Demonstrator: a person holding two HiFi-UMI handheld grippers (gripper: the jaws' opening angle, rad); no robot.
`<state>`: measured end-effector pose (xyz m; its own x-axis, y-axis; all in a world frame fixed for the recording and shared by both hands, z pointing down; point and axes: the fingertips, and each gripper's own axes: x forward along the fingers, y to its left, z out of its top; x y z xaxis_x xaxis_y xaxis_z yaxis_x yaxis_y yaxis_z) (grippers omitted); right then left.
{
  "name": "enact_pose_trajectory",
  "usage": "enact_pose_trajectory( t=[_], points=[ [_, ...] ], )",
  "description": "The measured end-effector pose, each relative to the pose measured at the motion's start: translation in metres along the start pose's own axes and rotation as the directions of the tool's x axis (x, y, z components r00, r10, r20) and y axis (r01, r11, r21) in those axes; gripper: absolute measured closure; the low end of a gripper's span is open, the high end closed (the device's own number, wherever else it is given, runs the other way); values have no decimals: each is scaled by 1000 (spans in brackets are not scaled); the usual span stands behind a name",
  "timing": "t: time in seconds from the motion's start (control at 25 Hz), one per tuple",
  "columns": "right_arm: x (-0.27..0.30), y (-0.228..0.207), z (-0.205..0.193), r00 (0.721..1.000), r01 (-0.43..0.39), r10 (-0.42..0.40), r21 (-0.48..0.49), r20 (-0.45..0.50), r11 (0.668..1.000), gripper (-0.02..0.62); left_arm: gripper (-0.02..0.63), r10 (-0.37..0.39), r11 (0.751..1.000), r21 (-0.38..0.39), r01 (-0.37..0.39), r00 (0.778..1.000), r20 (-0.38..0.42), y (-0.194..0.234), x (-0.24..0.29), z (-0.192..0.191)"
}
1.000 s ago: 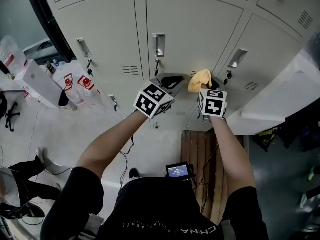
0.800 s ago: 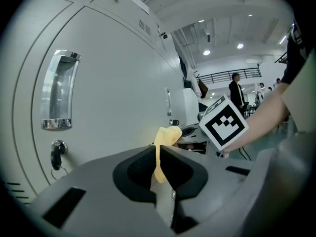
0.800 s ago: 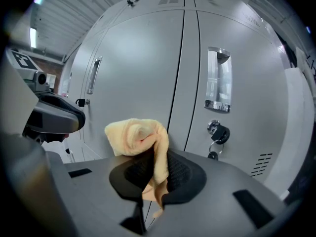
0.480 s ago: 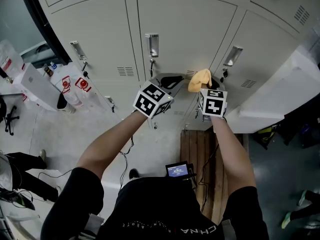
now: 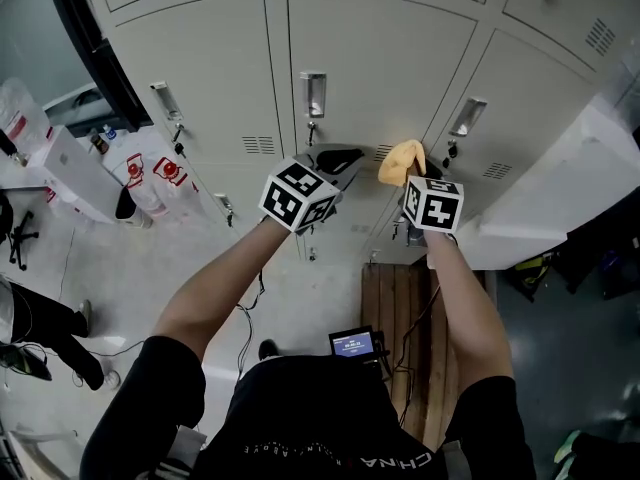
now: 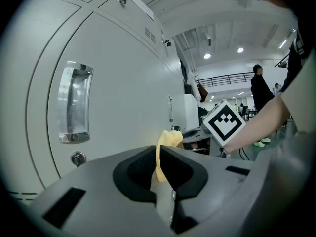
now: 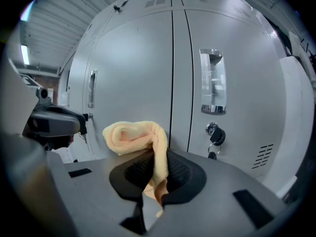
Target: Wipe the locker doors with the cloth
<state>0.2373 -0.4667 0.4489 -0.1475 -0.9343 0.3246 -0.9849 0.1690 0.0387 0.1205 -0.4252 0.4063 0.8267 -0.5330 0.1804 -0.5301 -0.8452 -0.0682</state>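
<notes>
- Head view: the right tool (image 5: 412,174) is clamped on a bunched yellow cloth (image 5: 402,160), held up against the grey locker doors (image 5: 380,58) between two recessed handles (image 5: 313,95); the left tool (image 5: 345,158) sits just beside it, apart from the cloth
- Left gripper view: the left tool (image 6: 158,154) has its jaws drawn nearly together with only a thin slit; the cloth (image 6: 169,138) shows beyond that slit, next to the right tool's marker cube (image 6: 224,123)
- Right gripper view: the right tool (image 7: 157,157) pinches a fold of the cloth (image 7: 133,135), whose roll lies above the jaws, close to the door seam; a key lock (image 7: 215,135) hangs below a handle
</notes>
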Motion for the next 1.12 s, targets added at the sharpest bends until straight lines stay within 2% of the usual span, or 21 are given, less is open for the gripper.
enact_pose_trajectory(
  t=[0.24,0.44,0.6,0.76,0.92,1.12],
  points=[
    [-47,16,30,983,-164,156,81,97,983,534,568,-31,998,55,30,999,18,-29,-7,14],
    [-98,11,27,962,-251,232,132,143,959,534,568,-45,996,74,43,999,25,-72,-14,12],
    [-141,3,17,960,-248,220,156,173,956,534,568,-73,995,66,72,997,25,-107,-32,12],
    [-187,15,0,963,-211,181,142,202,967,534,572,-106,994,19,106,993,41,-137,-72,7],
    [-232,45,-27,969,-188,160,146,186,971,534,575,-125,991,-40,128,990,65,-158,-125,-11],
    [-283,96,-58,979,-143,111,186,174,972,534,577,-124,991,-48,126,991,46,-181,-214,-46]
  ],
)
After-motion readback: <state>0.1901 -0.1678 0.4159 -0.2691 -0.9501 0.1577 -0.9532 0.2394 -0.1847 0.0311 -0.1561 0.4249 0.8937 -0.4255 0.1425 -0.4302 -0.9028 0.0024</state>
